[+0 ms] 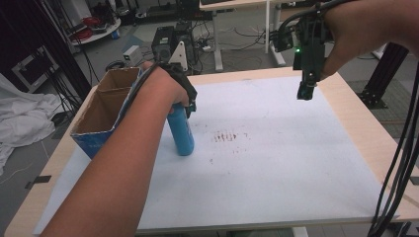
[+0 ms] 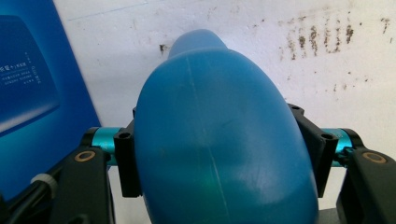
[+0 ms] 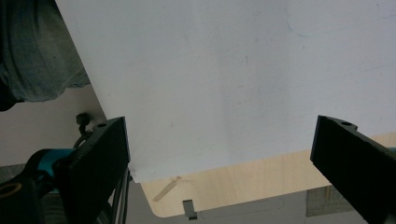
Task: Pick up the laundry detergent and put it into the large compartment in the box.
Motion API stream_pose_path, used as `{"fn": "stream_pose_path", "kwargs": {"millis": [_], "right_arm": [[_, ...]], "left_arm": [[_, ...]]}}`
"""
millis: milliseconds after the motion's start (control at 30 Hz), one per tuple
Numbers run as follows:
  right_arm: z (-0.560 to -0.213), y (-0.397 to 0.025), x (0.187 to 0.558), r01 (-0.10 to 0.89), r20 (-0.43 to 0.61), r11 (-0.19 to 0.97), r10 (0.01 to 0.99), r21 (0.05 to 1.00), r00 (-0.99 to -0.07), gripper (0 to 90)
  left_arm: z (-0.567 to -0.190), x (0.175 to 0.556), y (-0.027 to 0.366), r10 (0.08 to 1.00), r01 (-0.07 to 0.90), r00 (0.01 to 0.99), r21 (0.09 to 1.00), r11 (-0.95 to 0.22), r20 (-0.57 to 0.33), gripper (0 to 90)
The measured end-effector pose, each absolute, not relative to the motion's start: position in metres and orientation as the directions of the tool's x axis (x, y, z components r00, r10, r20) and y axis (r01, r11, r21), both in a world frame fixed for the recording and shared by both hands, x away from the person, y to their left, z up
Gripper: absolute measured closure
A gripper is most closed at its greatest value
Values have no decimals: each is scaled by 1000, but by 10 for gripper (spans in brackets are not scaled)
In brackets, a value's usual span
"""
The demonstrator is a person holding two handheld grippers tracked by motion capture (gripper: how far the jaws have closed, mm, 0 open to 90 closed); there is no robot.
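A blue plastic bottle [image 1: 181, 132] stands on the white sheet [image 1: 276, 163], right beside an open cardboard box [image 1: 109, 107] with blue sides. My left gripper [image 1: 189, 104] is shut on the bottle's upper part from above. In the left gripper view the bottle [image 2: 219, 149] bulges between the two black jaws, which press its sides, and the box's blue wall [image 2: 32, 88] is at the left. My right gripper [image 1: 305, 92] hangs high over the table's far right area, pointing down. Its jaws stand wide apart with nothing between them, above the sheet [image 3: 224, 70].
Brown stains [image 1: 225, 136] mark the sheet near its middle. The wooden table edge [image 1: 368, 133] runs along the right. Cables [image 1: 402, 163] trail down at the right. Behind the table are equipment, cables and a white cloth [image 1: 22, 113] on the floor.
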State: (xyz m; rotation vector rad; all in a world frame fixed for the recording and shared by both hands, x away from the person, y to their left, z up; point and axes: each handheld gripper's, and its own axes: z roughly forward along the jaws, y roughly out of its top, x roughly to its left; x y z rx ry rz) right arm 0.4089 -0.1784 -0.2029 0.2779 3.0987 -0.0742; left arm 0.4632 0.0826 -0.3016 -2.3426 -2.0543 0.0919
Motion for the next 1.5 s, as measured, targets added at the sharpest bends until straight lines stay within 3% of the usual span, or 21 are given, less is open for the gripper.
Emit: {"fn": "stream_pose_path", "kwargs": {"millis": [567, 833, 1267, 1500], "right_arm": [[-203, -180, 408, 189, -33, 981, 187, -42, -982, 37], [-202, -178, 408, 189, -33, 981, 188, -35, -982, 37], [-202, -178, 407, 192, -34, 981, 191, -33, -981, 37], [-201, -176, 406, 192, -29, 981, 191, -38, -981, 37]], "left_arm": [[-295, 460, 90, 988, 986, 156, -57, -157, -13, 374], [-266, 454, 96, 976, 975, 214, -67, -212, 27, 383], [-211, 440, 107, 918, 914, 397, -78, -397, -24, 384], [-176, 431, 118, 850, 850, 524, -39, -526, -43, 384]]}}
